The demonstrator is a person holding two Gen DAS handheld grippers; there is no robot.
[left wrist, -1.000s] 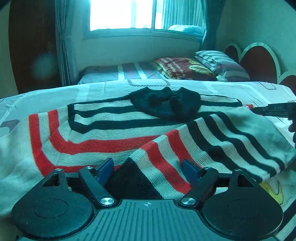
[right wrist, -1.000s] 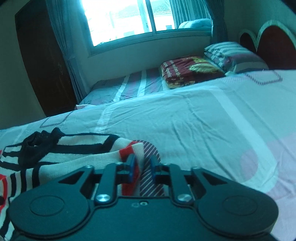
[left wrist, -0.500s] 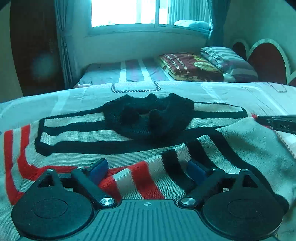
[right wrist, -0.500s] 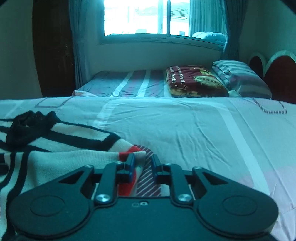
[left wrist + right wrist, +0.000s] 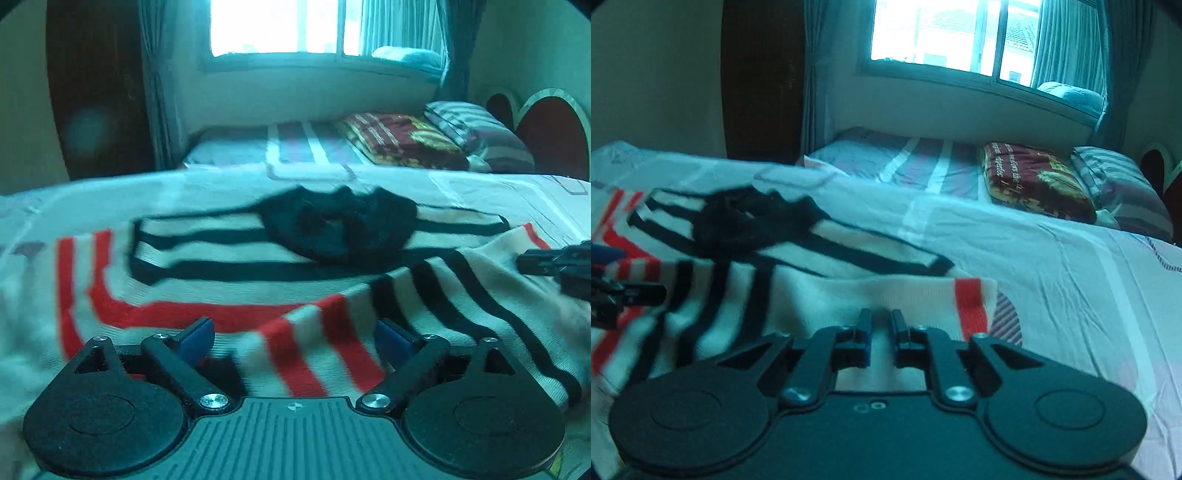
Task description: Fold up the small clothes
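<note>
Knitted sweater [image 5: 236, 266], cream with black and red stripes and a black ribbed collar [image 5: 340, 229]: it lies spread on the near part of the pale patterned bed sheet [image 5: 1052, 266], collar toward the window. One striped part of the sweater is folded over the body and runs diagonally across the near right area in the left wrist view. Both views are motion-blurred over the knit.

Left gripper [image 5: 295, 339]: its jaws stand wide apart and have just been opening. The red-and-cream striped fold lies between the blue fingertips [image 5: 197, 338], but the pads do not press on it.

Right gripper [image 5: 881, 332]: its jaws have just been closing and now stand nearly together. Cream knit lies directly under and between the fingers. A narrow gap shows between the tips, and it cannot be told whether a pinch of fabric is caught in them. The red-banded edge of the sweater [image 5: 969, 306] sits just to the right of the fingers. In the left wrist view, the tip of the right gripper appears at the right edge, over the black-striped part.

Surroundings: beyond the sweater the sheet is bare. Farther back lies a striped mattress cover [image 5: 923, 162], then a dark red printed pillow [image 5: 1034, 181] and a grey striped pillow [image 5: 1123, 184] next to a rounded wooden headboard [image 5: 550, 133]. A bright window [image 5: 960, 37] with blue-grey curtains [image 5: 816, 74] fills the far wall, and a dark wooden wardrobe [image 5: 761, 74] stands to its left.
</note>
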